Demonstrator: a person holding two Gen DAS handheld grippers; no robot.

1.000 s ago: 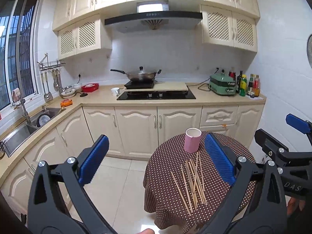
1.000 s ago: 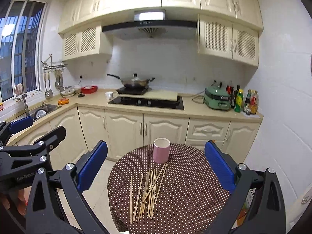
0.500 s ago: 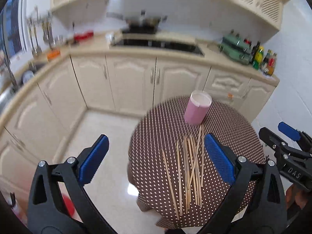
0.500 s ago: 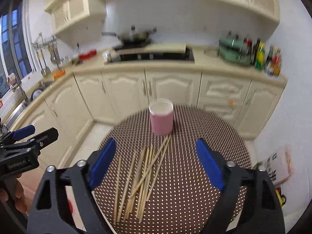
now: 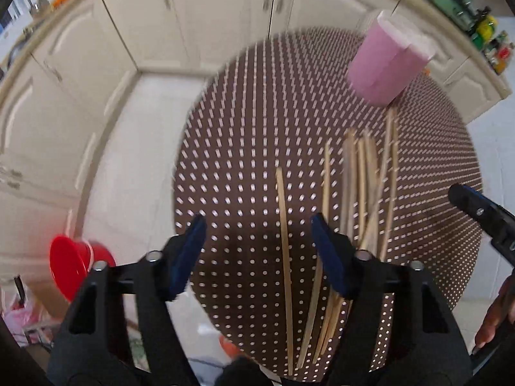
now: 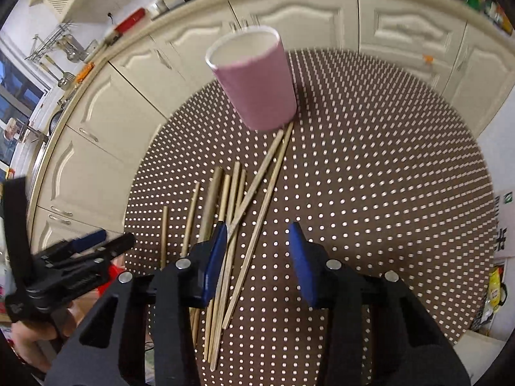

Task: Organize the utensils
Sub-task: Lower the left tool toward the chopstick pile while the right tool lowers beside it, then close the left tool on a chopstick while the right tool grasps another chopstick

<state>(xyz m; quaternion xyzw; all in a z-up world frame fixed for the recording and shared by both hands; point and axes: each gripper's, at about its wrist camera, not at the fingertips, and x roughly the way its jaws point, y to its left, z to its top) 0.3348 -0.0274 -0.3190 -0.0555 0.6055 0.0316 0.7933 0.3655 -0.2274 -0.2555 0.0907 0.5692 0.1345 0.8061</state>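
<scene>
Below my left gripper (image 5: 257, 251), in the left wrist view: jaws apart, nothing between the blue pads except one loose chopstick (image 5: 285, 241) lying on the brown polka-dot tablecloth (image 5: 231, 148). Right pad sits over the left edge of the main chopstick pile (image 5: 363, 193). Pile lies roughly parallel, fanned, pointing toward the pink cup (image 5: 386, 61), which stands upright at the far side of the round table; the longest sticks reach its base. Red bowl-like container (image 5: 74, 263) on the floor to the left, cream cabinets (image 5: 96, 48) behind. My right gripper's black tip (image 5: 476, 206) shows at the right edge. View is motion-blurred.

Right wrist view: right gripper (image 6: 257, 251) also apart, holding nothing. Left pad overlaps the pile (image 6: 231, 212); two crossed chopsticks (image 6: 267, 173) run between the pads up to the pink cup's (image 6: 257, 80) base. Cup upright, inside looks white, contents not visible. Tablecloth (image 6: 386, 177) bare on the right half. Left gripper (image 6: 74, 257) visible at lower left, beside the table edge; from this view I can't tell its jaw gap.
</scene>
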